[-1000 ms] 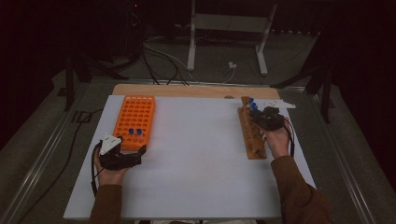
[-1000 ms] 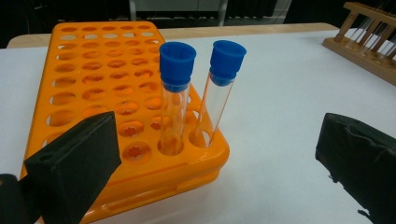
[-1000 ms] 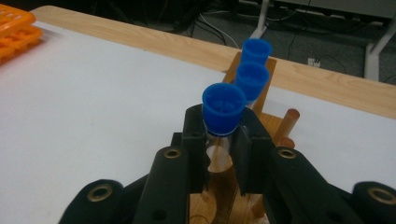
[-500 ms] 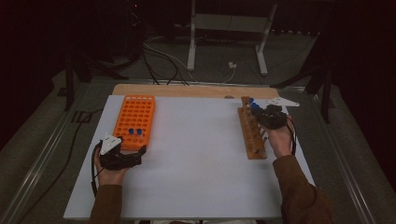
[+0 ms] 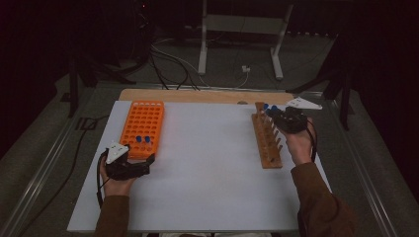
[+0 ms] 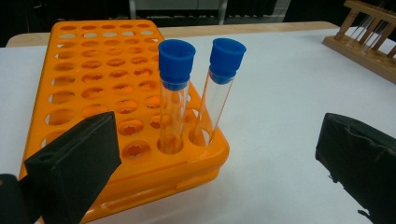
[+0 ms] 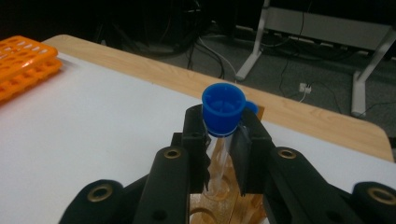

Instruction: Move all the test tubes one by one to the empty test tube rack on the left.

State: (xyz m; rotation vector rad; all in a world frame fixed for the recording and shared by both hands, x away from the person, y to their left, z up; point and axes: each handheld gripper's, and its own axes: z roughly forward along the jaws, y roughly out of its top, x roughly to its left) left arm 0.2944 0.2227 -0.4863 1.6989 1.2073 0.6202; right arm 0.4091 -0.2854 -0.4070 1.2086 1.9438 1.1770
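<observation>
The white tabletop [image 5: 207, 173] carries an orange tube rack [image 5: 143, 126] at the left and a wooden tube rack [image 5: 267, 143] at the right, the two well apart. The orange rack lies flat with its many round holes facing up. Two clear test tubes with blue caps [image 6: 176, 58] stand upright side by side in holes at its near right corner.

The left gripper [image 5: 141, 165] rests low on the tabletop just near of that corner. Its fingers [image 6: 74, 158] are spread wide, and the two tubes stand beyond the gap, untouched.

The right gripper [image 5: 276, 116] sits over the far end of the wooden rack. Its fingers [image 7: 194, 133] pinch a clear blue-capped tube [image 7: 223, 109] just below the cap, holding it upright with its lower end above the rack's holes.
</observation>
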